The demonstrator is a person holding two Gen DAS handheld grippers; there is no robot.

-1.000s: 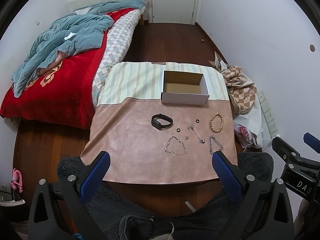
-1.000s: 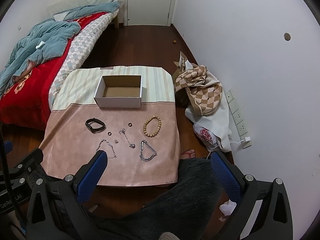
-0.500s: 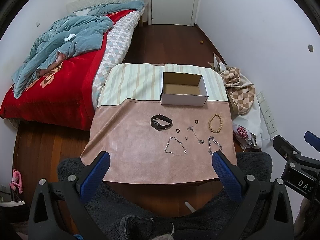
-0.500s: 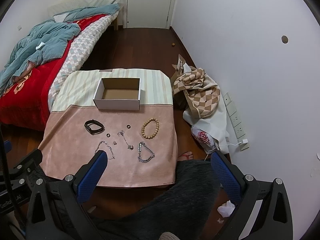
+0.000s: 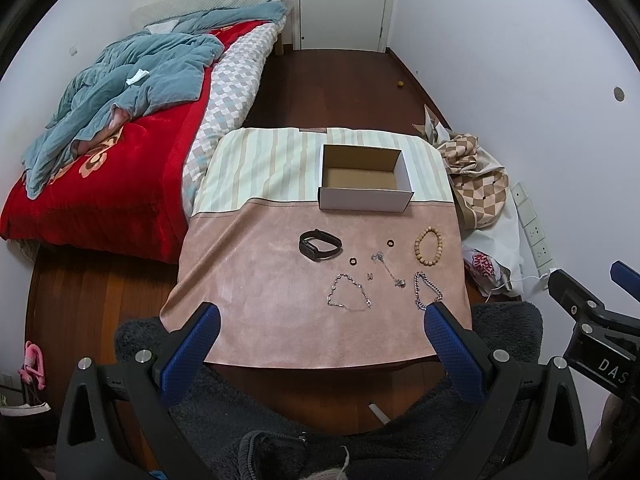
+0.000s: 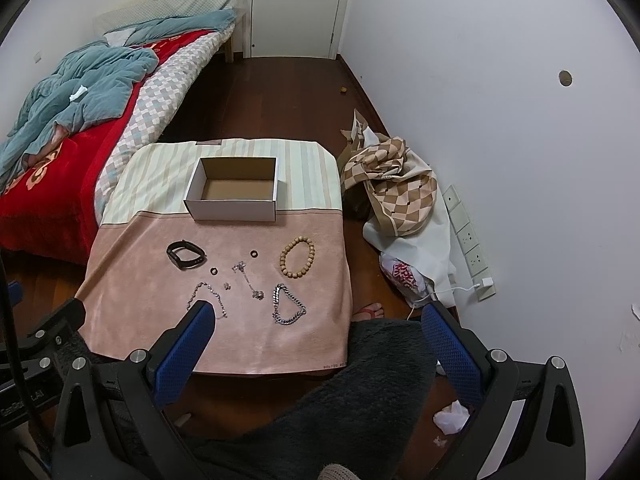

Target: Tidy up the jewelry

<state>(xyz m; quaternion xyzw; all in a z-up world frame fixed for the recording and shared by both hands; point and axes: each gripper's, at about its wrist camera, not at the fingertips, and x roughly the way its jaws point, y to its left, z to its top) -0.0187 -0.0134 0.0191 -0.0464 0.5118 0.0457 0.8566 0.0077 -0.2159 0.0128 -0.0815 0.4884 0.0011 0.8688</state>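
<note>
Jewelry lies spread on the pink half of the table (image 5: 256,304), in front of an empty cardboard box (image 5: 365,183) whose long side runs left to right. Both hand-held grippers, left (image 5: 320,330) and right (image 6: 316,330), hover above the near edge, released and wide, holding nothing. A black wristband (image 5: 320,244) lies lengthwise across; the wooden bead bracelet (image 6: 297,258) sits right; what seems a thin pendant chain (image 6: 248,279) slants toward the box.

Both tools (image 5: 320,322) (image 6: 318,322) apparently raised, pulled back slightly; jewelry untouched.
</note>
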